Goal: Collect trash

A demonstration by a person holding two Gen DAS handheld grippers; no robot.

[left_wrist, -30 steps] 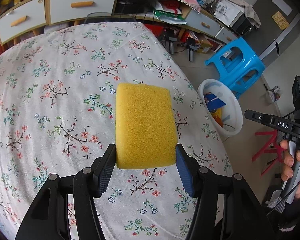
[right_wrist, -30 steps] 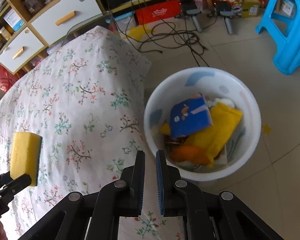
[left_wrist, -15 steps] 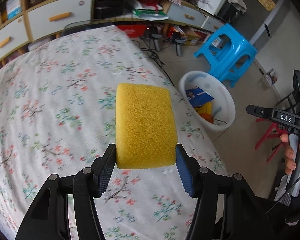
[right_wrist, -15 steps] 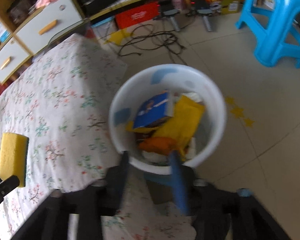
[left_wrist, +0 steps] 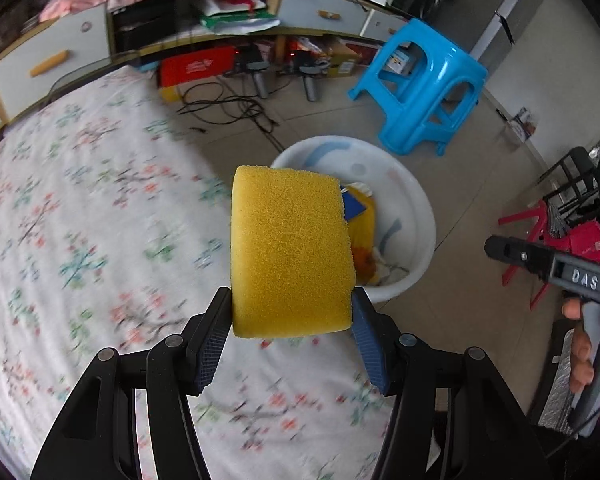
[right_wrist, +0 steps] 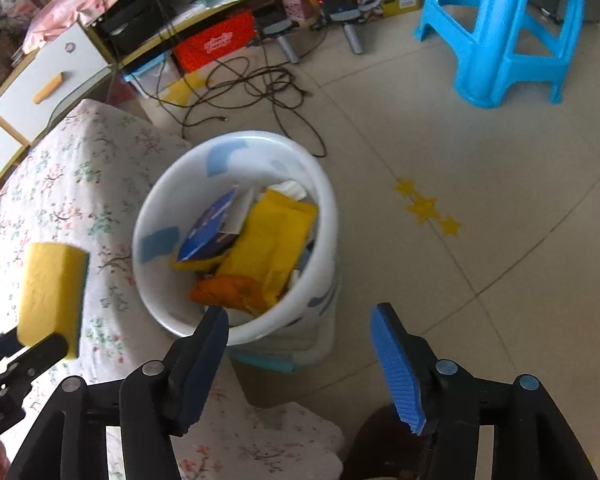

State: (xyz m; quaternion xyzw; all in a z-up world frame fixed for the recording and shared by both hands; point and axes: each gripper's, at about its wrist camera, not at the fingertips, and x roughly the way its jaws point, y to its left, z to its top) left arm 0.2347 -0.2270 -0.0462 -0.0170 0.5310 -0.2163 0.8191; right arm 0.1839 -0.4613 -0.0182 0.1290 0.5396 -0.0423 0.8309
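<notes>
My left gripper (left_wrist: 290,330) clamps a yellow sponge (left_wrist: 290,254) above the edge of the flowered table (left_wrist: 80,220). My right gripper (right_wrist: 300,354) is opening, empty. Beyond, a white bin (right_wrist: 328,216) of trash stands on the floor; farther off is a blue stool (right_wrist: 500,28).

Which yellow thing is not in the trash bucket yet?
The yellow sponge. The left gripper holds it between its pads above the flowery tablecloth, while the yellow packet already lies inside the white bucket with the other trash.
</notes>
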